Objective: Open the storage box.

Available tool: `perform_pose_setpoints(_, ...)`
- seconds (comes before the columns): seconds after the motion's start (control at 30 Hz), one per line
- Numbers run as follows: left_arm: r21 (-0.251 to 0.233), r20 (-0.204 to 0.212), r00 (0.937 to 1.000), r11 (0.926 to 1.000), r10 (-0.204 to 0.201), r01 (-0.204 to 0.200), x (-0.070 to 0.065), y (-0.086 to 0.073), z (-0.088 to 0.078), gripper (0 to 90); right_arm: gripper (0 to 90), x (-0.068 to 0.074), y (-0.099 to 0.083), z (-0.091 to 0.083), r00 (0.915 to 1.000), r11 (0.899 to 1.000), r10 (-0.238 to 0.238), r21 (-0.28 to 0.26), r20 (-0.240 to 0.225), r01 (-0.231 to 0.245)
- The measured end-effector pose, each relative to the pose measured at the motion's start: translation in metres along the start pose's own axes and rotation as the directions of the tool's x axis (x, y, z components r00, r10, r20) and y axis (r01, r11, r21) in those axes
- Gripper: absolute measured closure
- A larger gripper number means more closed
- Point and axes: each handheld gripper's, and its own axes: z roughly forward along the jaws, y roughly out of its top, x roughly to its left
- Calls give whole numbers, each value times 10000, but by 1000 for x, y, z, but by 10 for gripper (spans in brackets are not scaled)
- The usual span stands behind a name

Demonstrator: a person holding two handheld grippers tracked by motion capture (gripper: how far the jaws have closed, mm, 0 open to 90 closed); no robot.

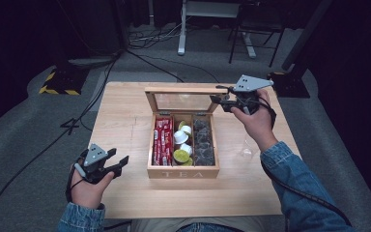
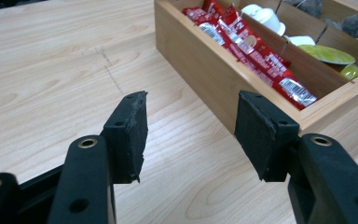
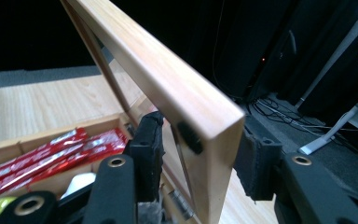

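Note:
A wooden tea box stands mid-table with its glass-paned lid upright. It holds red sachets, white and green capsules and dark tea bags. My right gripper reaches in from the right at the lid's right end. In the right gripper view the lid's wooden frame sits between the two pads, and my right gripper is shut on it. My left gripper hovers open over bare table left of the box's front corner. Nothing lies between the jaws of the left gripper; the box wall is just ahead.
A small clear glass-like object stands on the table right of the box. Cables run over the grey floor to the left and behind. A yellow-black striped base and desk legs stand beyond the table.

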Motion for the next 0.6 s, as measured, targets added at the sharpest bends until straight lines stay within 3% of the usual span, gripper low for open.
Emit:
perform_pose_setpoints(0.17, 2, -100, 9998, 9999, -148, 148, 3, -3, -2, 442, 603, -10, 2, 9, 9994, 9995, 314, -6, 135, -314)
perform_pose_setpoints(0.6, 222, 91, 9999, 9997, -89, 87, 5, -2, 9, 434, 558, -31, 6, 31, 9950, 9978, 652, 76, 751, -659)
